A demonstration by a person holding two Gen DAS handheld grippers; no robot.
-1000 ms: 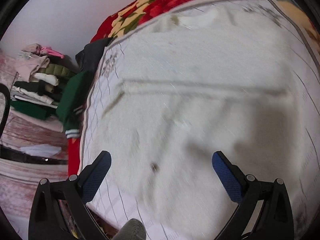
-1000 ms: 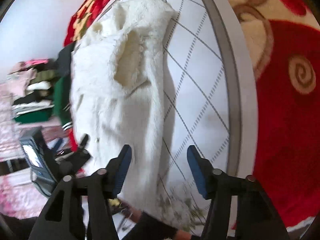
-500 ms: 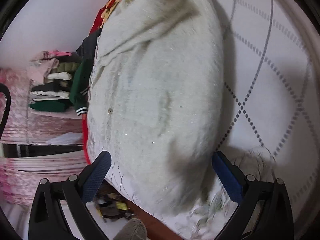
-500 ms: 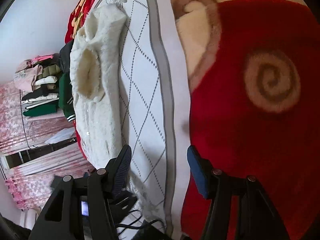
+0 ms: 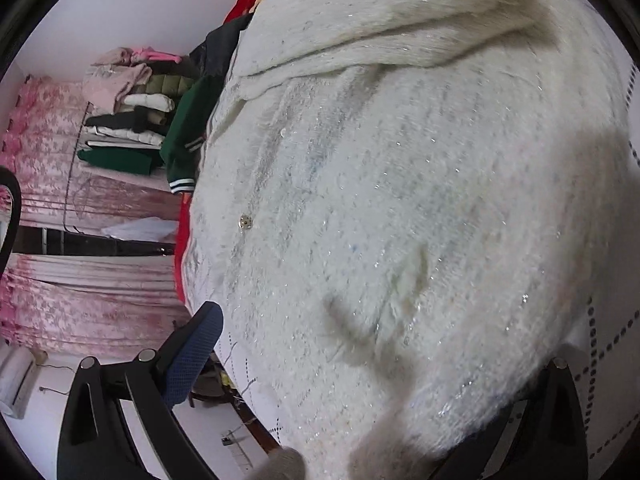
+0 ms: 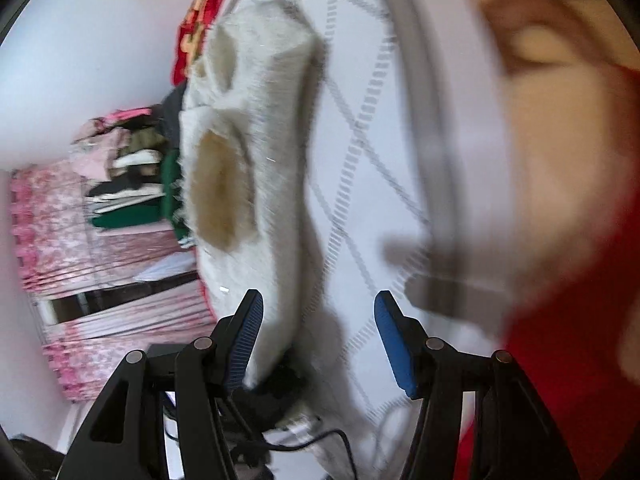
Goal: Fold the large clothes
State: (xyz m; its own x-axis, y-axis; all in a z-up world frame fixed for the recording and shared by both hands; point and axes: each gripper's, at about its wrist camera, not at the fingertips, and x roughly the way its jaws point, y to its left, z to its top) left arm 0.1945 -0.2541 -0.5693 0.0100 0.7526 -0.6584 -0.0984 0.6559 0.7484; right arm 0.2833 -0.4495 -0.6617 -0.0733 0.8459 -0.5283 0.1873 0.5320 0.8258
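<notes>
**Nearly at the hem: both grippers close on the white sweater**

Here the fuzzy white sweater point(image 5: 400, 200) lies spread on the quilted white sheet point(image 6: 360, 120), which covers a red floral blanket point(image 6: 580, 340) on the bed. It looks already folded lengthwise, one sleeve laid across the body, probably so the long shape can be doubled over next.

The left gripper point(image 5: 376, 364) hangs low over the near end of the sweater, pointing along its length. Its jaws stand wide: one blue pad point(image 5: 192, 356) sits off the sweater's left edge, while the other finger is hidden behind the fluffy knit, so the garment's end lies between them, not yet pinched.

The right gripper point(image 6: 316, 336) comes in beside the sweater's right edge, tilted and blurred with motion. Its jaws are also wide apart and hold nothing; the left pad point(image 6: 248, 336) is just beside the knit.

A stack of folded clothes point(image 5: 128, 120) sits against the far wall.
</notes>
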